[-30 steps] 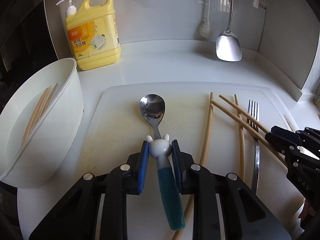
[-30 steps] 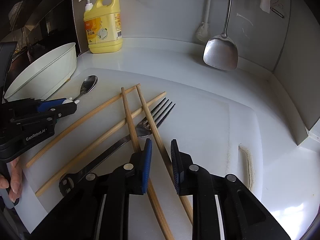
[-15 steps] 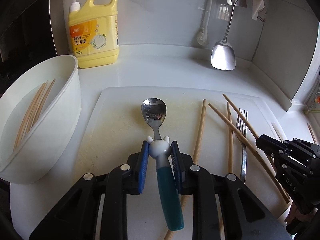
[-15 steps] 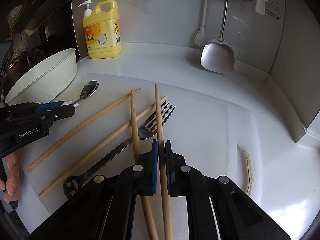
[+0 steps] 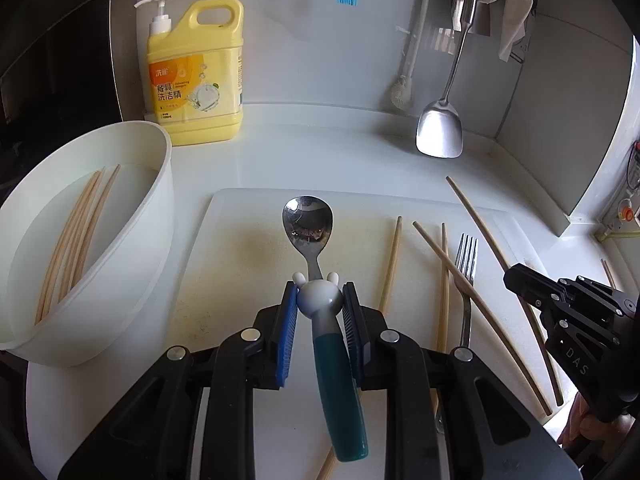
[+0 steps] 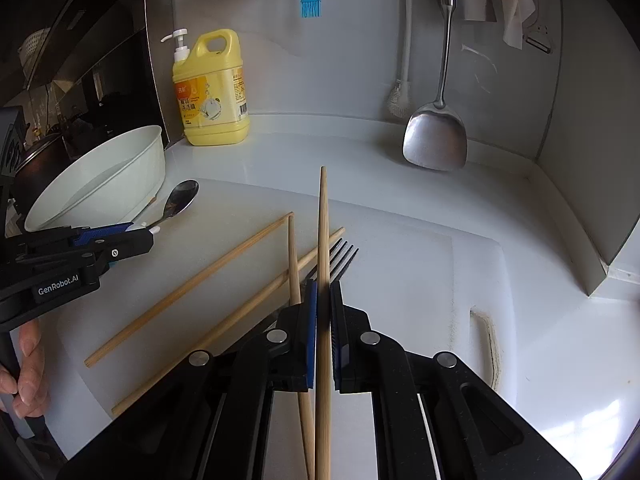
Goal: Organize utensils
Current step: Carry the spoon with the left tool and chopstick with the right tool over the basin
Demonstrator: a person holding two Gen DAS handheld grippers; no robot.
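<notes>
The left gripper is clamping the spoon over the cutting board, while the right gripper is pinching one chopstick above the board's right half. Held near one end, the chopstick is likely risking a swing into the fork or a slip; the spoon's rounded handle might twist between the pads.

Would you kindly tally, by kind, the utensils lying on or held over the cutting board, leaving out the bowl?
Chopsticks: 4, one in the right gripper
Spoon: 1, in the left gripper
Fork: 1
Total: 6
</notes>
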